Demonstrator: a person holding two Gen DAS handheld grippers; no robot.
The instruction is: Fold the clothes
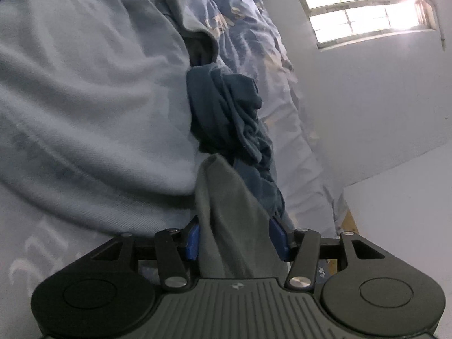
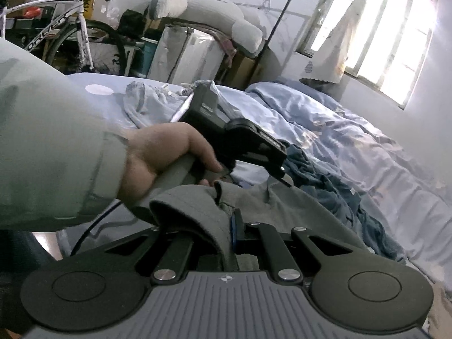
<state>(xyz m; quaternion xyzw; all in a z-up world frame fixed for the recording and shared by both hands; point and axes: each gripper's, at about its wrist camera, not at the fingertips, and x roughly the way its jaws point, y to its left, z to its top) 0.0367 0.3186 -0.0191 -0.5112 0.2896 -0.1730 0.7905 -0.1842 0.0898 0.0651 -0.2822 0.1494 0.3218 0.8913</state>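
In the left wrist view, our left gripper (image 1: 233,240) has a fold of the grey garment (image 1: 226,212) bunched between its blue pads (image 1: 193,241). The pads stand fairly far apart, yet cloth fills the gap from one to the other, so we judge them closed on a thick bundle. The grey cloth runs from the jaws up toward twelve o'clock and ends in a rounded fold. Just past it, at about one o'clock, lies a crumpled dark blue garment (image 1: 231,113), its long axis running from twelve to five. The pale blue duvet (image 1: 268,65) sits beyond it toward one o'clock, and a light grey-blue sleeve (image 1: 84,99) fills the view from nine to eleven.

In the right wrist view, our right gripper (image 2: 230,234) pinches a hem of the same grey garment (image 2: 197,206), with its fingers nearly together on a thin edge. The cloth stretches from these jaws toward one o'clock, where the left gripper (image 2: 271,163) meets its other end, held by our left hand (image 2: 169,149) at about ten o'clock. So the garment hangs between the two tools, its long axis running from one grip to the other, above the bed (image 2: 409,212). The dark blue garment (image 2: 339,192) lies on the bed at two o'clock, nearer the left gripper. We judge the next fold turns on bringing the two held ends together.
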